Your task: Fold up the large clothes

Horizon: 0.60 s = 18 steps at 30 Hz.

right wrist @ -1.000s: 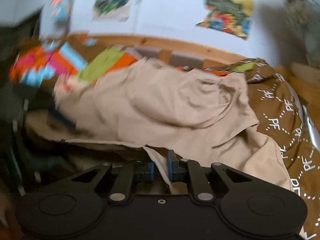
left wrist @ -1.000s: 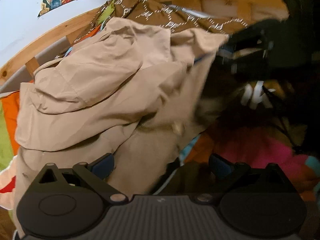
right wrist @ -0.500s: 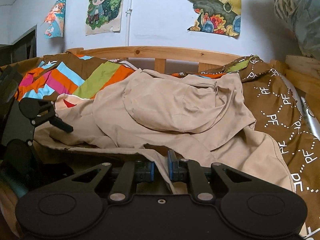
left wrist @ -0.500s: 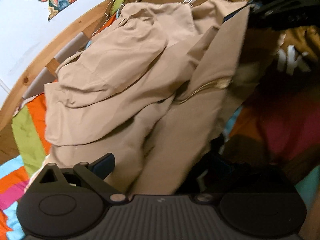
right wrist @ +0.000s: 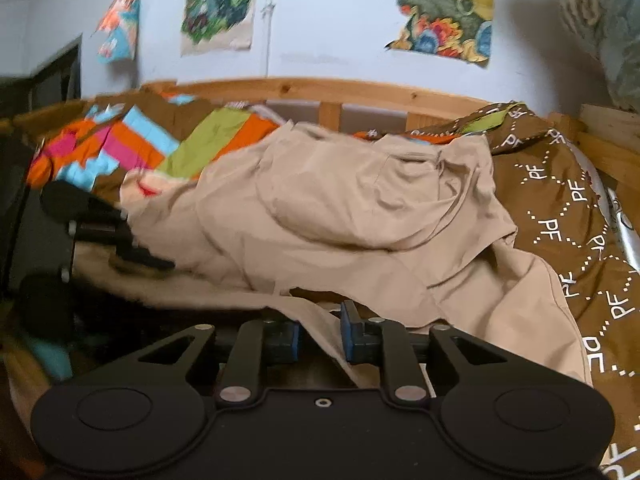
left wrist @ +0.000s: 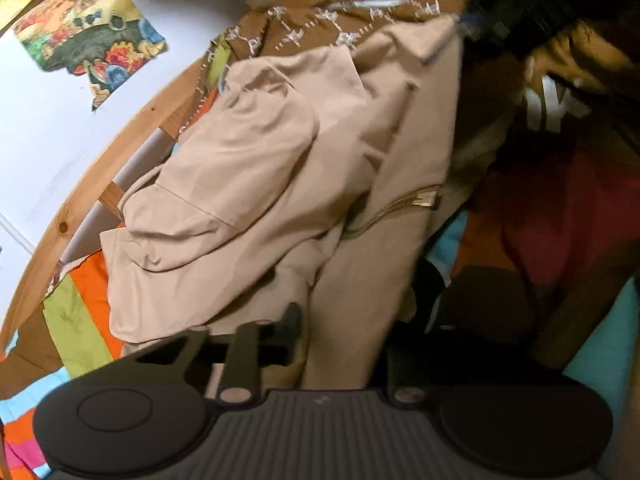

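The left gripper [left wrist: 340,336] has swung closer, both grippers still pinching the beige jacket [right wrist: 360,216].

A beige jacket [right wrist: 360,216] of smooth, matt woven cloth lies creased on a bed, its zip [left wrist: 424,200] showing a dull metallic sheen. Beneath it, a patchwork cover [right wrist: 160,144] in flat, matt cotton-like cloth and a brown printed quilt [right wrist: 560,200], soft and matt. The bed rail [right wrist: 360,92] is pale, knotty wood with a light satin finish. Paper posters [right wrist: 444,8] with torn edges hang on a matt painted wall [right wrist: 320,20]. The right gripper [right wrist: 320,338] is matt black plastic, with metal pivot pins and blue rubbery pads [right wrist: 350,336] on its fingers
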{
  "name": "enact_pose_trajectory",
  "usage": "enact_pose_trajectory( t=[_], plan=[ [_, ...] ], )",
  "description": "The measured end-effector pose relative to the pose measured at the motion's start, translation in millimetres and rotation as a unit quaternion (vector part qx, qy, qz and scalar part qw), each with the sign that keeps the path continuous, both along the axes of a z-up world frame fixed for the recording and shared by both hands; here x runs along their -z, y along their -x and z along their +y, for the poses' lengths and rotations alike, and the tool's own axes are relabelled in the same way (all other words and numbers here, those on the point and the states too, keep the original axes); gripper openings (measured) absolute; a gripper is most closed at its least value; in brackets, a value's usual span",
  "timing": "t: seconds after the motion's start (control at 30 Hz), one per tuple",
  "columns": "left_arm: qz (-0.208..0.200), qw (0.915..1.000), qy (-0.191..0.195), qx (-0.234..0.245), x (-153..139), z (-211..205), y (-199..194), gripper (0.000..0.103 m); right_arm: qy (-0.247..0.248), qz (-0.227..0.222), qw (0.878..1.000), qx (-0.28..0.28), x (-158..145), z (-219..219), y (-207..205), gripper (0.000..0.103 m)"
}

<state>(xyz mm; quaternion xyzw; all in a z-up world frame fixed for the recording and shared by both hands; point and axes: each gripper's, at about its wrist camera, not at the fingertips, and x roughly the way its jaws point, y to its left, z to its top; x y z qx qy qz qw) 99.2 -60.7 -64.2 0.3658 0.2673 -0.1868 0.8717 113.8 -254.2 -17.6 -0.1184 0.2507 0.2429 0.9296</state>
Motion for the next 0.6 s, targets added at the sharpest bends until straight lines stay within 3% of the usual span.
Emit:
enact_pose_trajectory(
  t=[0.03,0.1,0.17,0.27,0.33,0.4,0.47,0.5,0.6],
  plan=[
    [-0.004,1.0,0.008,0.0,-4.2,1.9,-0.5,0.013,0.009,0.005,1.0,-0.008,0.1,0.8,1.9,0.025],
    [-0.001,0.9995,0.029,-0.006,-17.2,6.8,-6.6,0.009,0.04,0.015,0.999,-0.026,2.0,4.7,9.0,0.051],
    [0.013,0.9977,0.064,-0.022,-33.9,9.9,-15.8,0.009,0.081,0.015,0.995,-0.049,6.3,10.2,16.8,0.066],
    [0.035,0.992,0.112,-0.048,-52.3,17.4,-31.8,0.009,0.166,0.0,0.984,-0.067,21.0,22.5,24.4,0.068],
    [0.047,0.9878,0.137,-0.058,-59.1,21.7,-38.6,0.009,0.225,-0.02,0.972,-0.062,34.9,27.6,26.0,0.062],
    [0.049,0.9866,0.143,-0.061,-60.1,23.0,-40.1,0.009,0.278,-0.05,0.958,-0.047,46.9,28.2,25.7,0.041],
    [0.043,0.9894,0.126,-0.056,-54.0,20.5,-34.2,0.01,0.302,-0.069,0.95,-0.029,52.3,23.8,21.5,0.024],
    [0.043,0.9906,0.117,-0.055,-49.0,19.7,-30.6,0.012,0.296,-0.077,0.952,-0.019,51.1,20.2,19.5,0.018],
    [0.033,0.9932,0.087,-0.069,-32.9,16.9,-15.5,0.039,0.251,-0.092,0.963,0.01,39.0,10.8,16.0,0.013]
  ],
)
